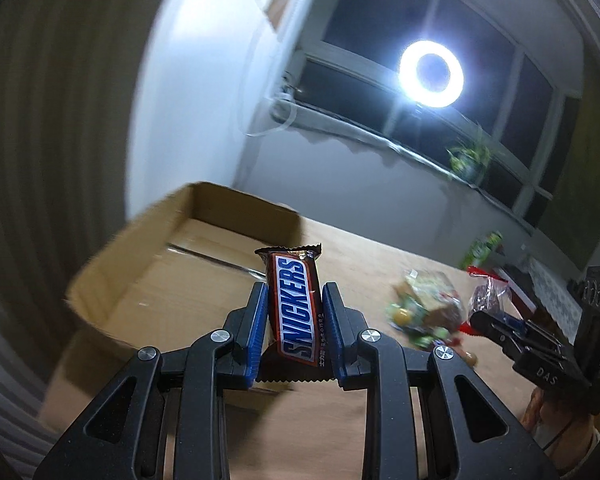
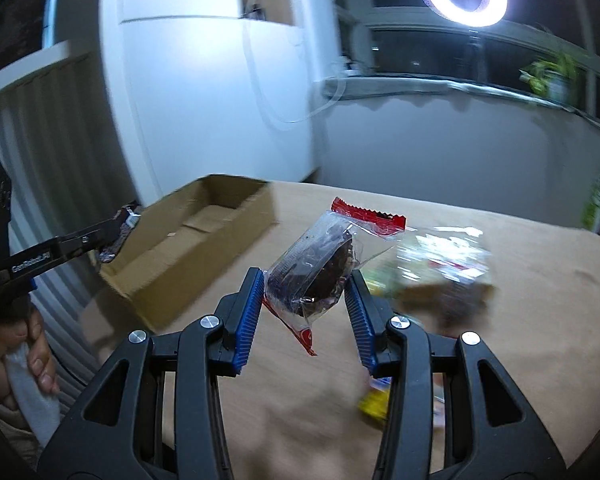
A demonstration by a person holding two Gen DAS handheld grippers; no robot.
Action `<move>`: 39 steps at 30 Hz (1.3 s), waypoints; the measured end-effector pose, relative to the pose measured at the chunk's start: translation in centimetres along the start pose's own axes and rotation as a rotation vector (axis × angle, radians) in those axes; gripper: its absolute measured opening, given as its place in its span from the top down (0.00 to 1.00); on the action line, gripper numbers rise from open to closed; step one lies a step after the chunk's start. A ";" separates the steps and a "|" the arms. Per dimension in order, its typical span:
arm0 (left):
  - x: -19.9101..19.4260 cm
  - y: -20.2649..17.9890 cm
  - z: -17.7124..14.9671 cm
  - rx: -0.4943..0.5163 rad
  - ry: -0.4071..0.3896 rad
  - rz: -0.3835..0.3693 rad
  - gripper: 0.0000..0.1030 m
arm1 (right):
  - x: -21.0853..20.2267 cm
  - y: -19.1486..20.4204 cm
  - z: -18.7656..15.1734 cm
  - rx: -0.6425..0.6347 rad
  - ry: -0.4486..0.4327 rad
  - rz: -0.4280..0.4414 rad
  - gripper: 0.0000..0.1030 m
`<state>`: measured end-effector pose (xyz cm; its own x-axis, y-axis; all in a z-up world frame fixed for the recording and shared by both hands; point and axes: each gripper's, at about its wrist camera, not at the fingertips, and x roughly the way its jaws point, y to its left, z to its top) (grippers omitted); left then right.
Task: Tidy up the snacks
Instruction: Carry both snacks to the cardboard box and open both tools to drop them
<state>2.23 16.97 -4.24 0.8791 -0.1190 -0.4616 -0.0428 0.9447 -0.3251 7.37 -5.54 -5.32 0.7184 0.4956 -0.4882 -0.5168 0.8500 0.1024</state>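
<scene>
Only my left camera read the Snickers bar (image 1: 296,304), clamped upright in my left hand-held gripper (image 1: 294,312), long axis pointing away, before the open cardboard box (image 1: 148,248). My right hand-held gripper (image 2: 306,284) pinched a tilted, clear-wrapped chocolate cake (image 2: 312,268) above the bench (image 2: 520,320), loose snacks (image 2: 444,268) blurred beside it.

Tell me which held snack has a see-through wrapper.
The chocolate cake in the right gripper; the left gripper holds an opaque brown Snickers bar.
</scene>
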 end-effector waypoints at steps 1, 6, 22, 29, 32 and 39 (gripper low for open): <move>0.0 0.9 0.2 -0.010 -0.004 0.012 0.75 | 0.7 1.0 0.4 -0.014 0.002 0.020 0.57; 0.6 4.0 0.7 -0.049 -0.006 0.055 0.75 | 4.0 6.2 2.7 -0.092 -0.005 0.111 0.57; 0.6 6.7 0.6 -0.064 -0.035 0.155 0.32 | 8.8 10.5 3.5 -0.193 -0.002 0.120 0.21; -1.7 6.7 0.4 -0.070 -0.061 0.177 0.31 | 5.7 9.5 1.2 -0.144 -0.044 0.092 0.16; -1.8 6.3 0.7 -0.073 -0.067 0.176 0.31 | 5.0 9.4 0.4 -0.105 -0.020 0.115 0.16; -2.6 4.6 0.5 -0.034 -0.069 0.158 0.31 | 2.2 9.5 -1.7 -0.112 -0.039 0.081 0.16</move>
<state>-0.07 21.78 -4.15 0.8907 0.0524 -0.4516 -0.1978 0.9390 -0.2813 3.31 3.29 -6.87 0.6889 0.5698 -0.4480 -0.6206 0.7830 0.0416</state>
